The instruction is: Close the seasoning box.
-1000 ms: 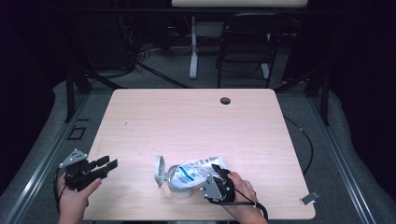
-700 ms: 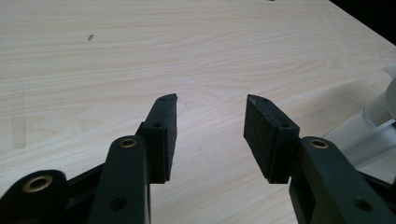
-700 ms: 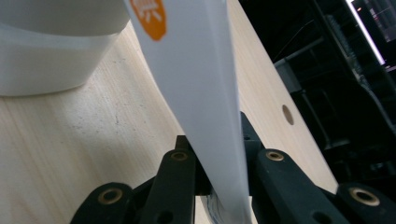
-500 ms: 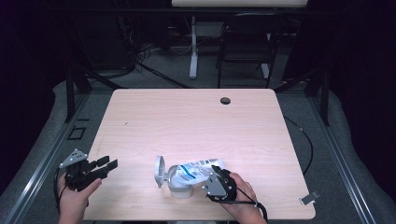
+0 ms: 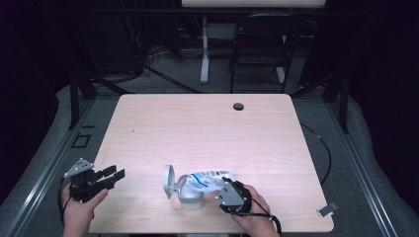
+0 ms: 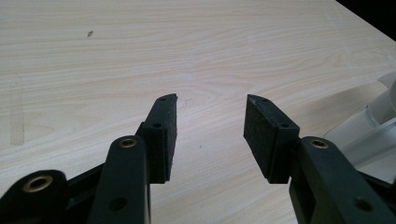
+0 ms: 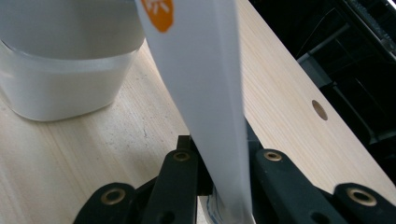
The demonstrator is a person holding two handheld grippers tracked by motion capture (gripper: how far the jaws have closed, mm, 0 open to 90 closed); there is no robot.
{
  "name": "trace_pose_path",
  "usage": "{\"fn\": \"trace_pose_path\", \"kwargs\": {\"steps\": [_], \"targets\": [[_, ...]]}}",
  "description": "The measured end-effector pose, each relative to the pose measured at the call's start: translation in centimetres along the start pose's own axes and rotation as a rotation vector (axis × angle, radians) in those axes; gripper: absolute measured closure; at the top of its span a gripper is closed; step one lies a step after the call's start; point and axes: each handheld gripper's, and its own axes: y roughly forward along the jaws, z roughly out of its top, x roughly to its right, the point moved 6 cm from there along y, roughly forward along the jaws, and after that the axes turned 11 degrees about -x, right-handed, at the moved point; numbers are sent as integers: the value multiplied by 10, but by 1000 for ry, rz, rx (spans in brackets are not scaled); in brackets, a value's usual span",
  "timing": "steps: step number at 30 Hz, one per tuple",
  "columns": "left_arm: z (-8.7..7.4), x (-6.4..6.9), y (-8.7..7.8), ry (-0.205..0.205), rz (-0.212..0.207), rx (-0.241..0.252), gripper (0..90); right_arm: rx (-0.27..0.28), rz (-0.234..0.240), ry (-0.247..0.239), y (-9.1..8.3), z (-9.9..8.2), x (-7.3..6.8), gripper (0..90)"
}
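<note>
My right gripper [image 5: 228, 189] is clamped on the white pouch [image 5: 210, 179] at lower centre, its top poked into the open tub [image 5: 190, 196] — left gripper [image 5: 109, 176] idle, jaws apart, lower left — next, I reckon, tip gently.

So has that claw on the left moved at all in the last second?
No. The left claw sits at the same spot by the table's near left corner, open and empty.
</note>
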Motion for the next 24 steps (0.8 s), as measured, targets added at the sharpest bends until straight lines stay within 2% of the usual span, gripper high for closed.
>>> {"fn": "trace_pose_path", "kwargs": {"steps": [8, 10, 11, 13, 21, 24], "targets": [[0, 0, 1, -1, 0, -1, 551, 18, 45, 64, 0, -2, -1, 834], [-1, -1, 0, -3, 1, -3, 551, 33, 64, 112, -1, -1, 0, 834], [-1, -1, 0, -3, 1, -3, 551, 33, 64, 112, -1, -1, 0, 834], [0, -1, 0, -5, 0, 0, 551, 52, 83, 151, -1, -1, 2, 835], [0, -1, 0, -2, 2, -4, 551, 73, 93, 181, -5, 1, 3, 835], [-1, -1, 0, -3, 3, -3, 551, 91, 106, 218, -5, 1, 5, 835]]}}
